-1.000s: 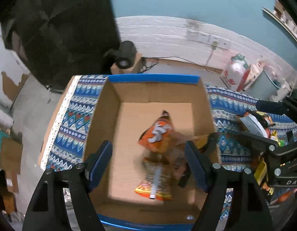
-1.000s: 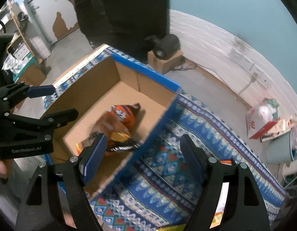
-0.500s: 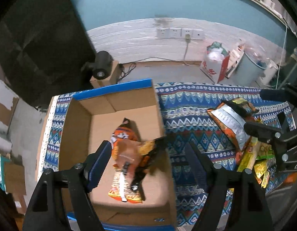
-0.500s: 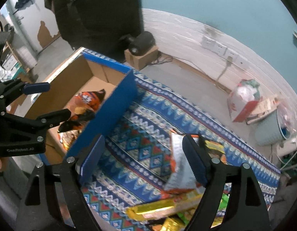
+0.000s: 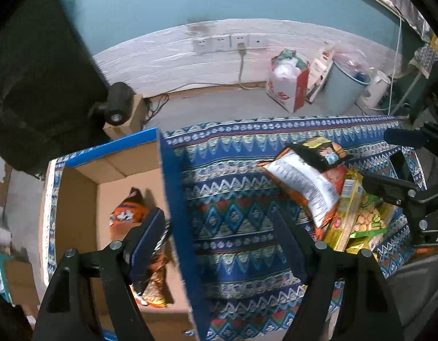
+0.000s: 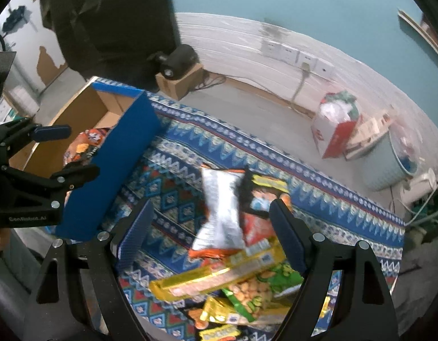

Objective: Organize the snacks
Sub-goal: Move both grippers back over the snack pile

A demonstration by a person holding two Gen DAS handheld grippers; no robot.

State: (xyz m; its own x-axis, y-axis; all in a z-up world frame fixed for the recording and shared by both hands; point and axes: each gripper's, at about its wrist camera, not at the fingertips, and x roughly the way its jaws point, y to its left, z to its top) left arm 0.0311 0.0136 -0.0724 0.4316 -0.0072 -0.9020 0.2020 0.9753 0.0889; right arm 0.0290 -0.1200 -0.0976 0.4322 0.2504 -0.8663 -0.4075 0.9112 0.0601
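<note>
A blue-sided cardboard box [image 5: 173, 199] stands at the left of the patterned cloth and also shows in the right wrist view [image 6: 125, 153]. Orange snack bags [image 5: 128, 213] lie inside it. A pile of snack bags lies on the cloth at the right, topped by a silver and orange bag [image 5: 304, 187] that also shows in the right wrist view [image 6: 221, 216], with a yellow bag [image 6: 219, 278] below it. My left gripper [image 5: 219, 238] is open and empty, straddling the box's right wall. My right gripper [image 6: 210, 233] is open and empty above the silver bag.
The patterned blue cloth [image 5: 233, 199] covers the table. On the floor beyond stand a small camera on a cardboard box [image 5: 116, 108], a red and white bag [image 5: 287, 88] and a pale blue bin [image 5: 343, 91]. A dark cloth hangs at the left.
Both grippers swung right, away from the box interior toward the snack pile. The left gripper now straddles the box's right wall. The right gripper now hovers over the silver bag.
</note>
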